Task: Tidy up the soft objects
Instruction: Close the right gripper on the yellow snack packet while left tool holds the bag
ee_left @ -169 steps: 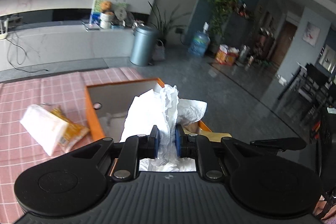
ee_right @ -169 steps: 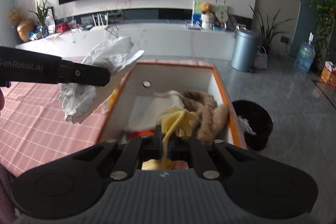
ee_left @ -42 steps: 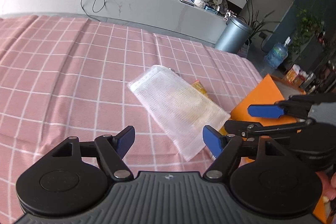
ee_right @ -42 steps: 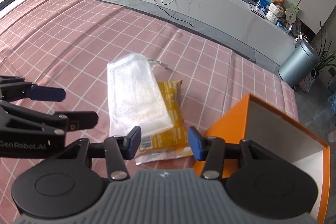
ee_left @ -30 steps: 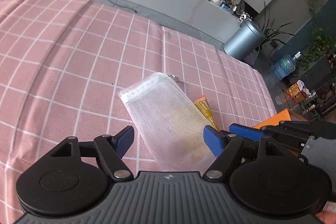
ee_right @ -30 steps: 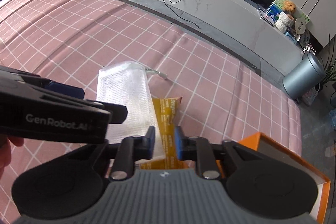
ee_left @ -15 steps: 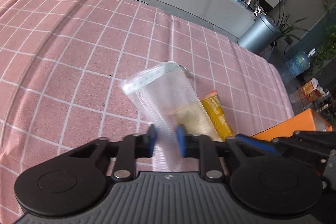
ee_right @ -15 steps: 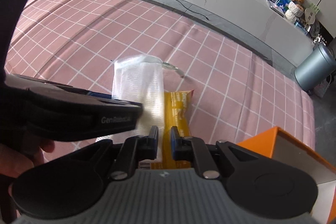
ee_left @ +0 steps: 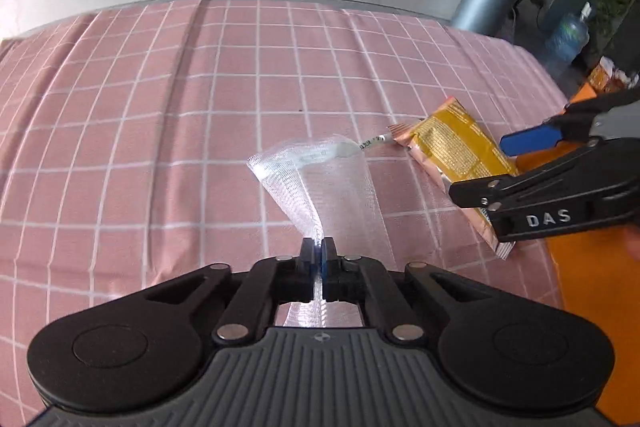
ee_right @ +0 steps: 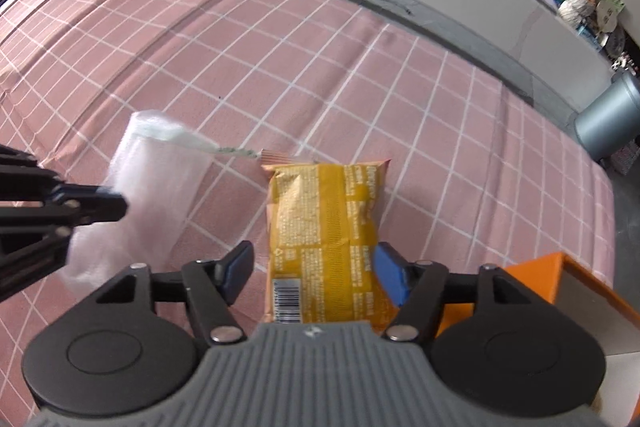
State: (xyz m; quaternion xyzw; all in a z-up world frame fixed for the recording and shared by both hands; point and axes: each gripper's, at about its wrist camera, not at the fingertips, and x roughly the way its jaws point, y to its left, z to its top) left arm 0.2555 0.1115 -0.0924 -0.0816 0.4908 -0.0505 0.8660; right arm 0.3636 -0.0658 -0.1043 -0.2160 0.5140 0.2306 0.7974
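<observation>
Mesh pouch: white, translucent netting, zip edge, lifted off pink checked surface left of yellow snack packet; left gripper pinches its corner. Right gripper opening, astride packet, not pressing.

A pink checked cloth covers the table. On it lies a yellow snack packet, with an orange bin just right of it and a white mesh pouch left.
</observation>
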